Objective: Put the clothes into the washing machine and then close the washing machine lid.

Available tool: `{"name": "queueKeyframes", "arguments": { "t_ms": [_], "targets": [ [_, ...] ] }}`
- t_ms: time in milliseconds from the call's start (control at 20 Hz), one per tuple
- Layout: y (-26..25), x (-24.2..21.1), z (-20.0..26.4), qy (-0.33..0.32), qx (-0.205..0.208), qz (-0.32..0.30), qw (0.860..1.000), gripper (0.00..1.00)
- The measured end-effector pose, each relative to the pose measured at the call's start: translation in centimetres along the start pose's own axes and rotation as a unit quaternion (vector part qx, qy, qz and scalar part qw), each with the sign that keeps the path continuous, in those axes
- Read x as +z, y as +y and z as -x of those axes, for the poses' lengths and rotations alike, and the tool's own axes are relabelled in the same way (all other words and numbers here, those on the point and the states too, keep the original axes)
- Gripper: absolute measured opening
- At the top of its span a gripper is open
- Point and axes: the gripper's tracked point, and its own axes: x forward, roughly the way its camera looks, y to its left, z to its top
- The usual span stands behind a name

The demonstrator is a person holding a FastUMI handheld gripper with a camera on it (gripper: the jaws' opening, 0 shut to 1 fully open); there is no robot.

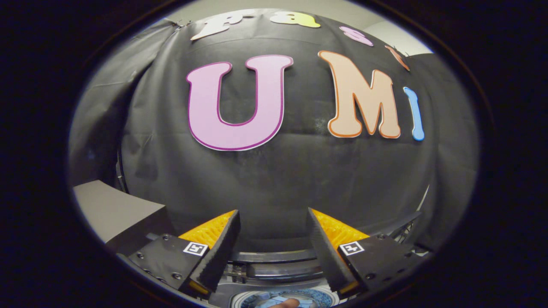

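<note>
The gripper [274, 239] hangs wide open, holding nothing, above the washer [282, 295], whose lid [278, 270] stands raised at its back edge; something lies in the drum; whether clothes, I cannot tell

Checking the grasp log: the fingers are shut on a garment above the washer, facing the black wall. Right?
Not quite. The gripper has its fingers spread open with nothing between them, as the gripper view shows. It is above the washer, facing the black wall.
</note>
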Motion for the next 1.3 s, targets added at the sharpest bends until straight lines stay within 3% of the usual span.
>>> {"name": "queueKeyframes", "arguments": {
  "t_ms": [1300],
  "targets": [
    [-0.01,-0.22,0.47,-0.008,0.0,-0.003,1.0,0.96]
  ]
}}
